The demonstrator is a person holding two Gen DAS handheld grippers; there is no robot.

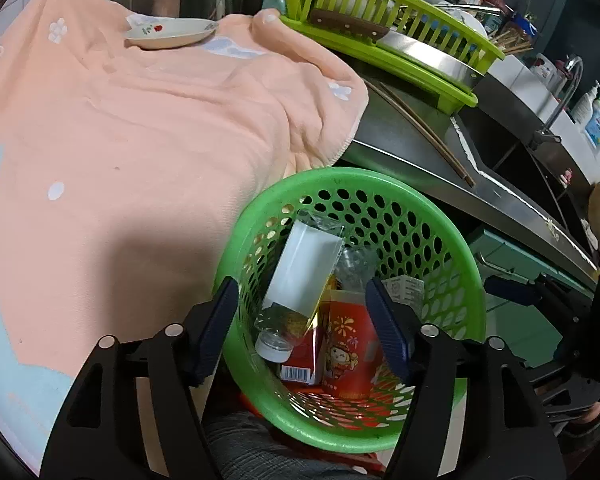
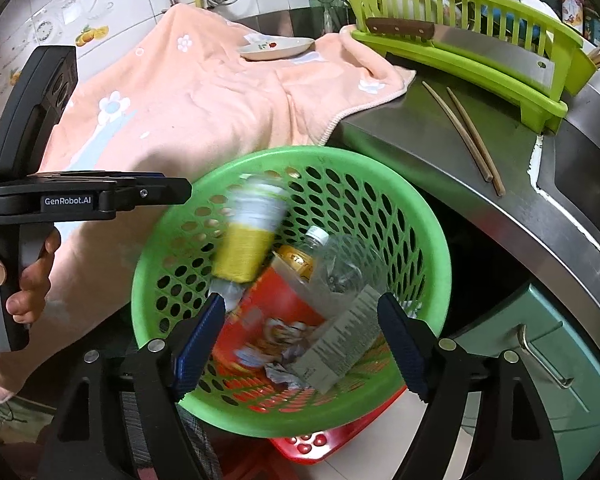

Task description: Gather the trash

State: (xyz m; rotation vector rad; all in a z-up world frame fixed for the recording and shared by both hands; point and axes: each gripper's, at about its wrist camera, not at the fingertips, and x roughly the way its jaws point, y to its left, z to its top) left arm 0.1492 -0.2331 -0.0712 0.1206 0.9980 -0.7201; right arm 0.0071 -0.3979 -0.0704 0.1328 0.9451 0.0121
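A green perforated basket [image 1: 428, 216] [image 2: 380, 176] stands below the counter edge and holds trash. A bottle with a white and yellow label [image 1: 300, 280] is in it; in the right wrist view this bottle [image 2: 252, 236] is motion-blurred inside the basket. Under it lie a red packet [image 1: 348, 356] [image 2: 268, 320], a clear crumpled bottle [image 2: 340, 264] and a grey printed carton [image 2: 348, 340]. My left gripper [image 1: 302, 320] is open and empty above the basket; its body also shows in the right wrist view [image 2: 80, 200]. My right gripper [image 2: 300, 344] is open and empty above the basket.
A peach towel [image 1: 140, 140] [image 2: 204, 104] covers the counter, with a small dish [image 1: 172, 32] [image 2: 276, 48] on it. A lime dish rack [image 1: 380, 32] [image 2: 480, 48] with a cleaver stands behind. Chopsticks [image 2: 468, 136] lie on the steel counter. A sink [image 1: 520, 160] is at the right.
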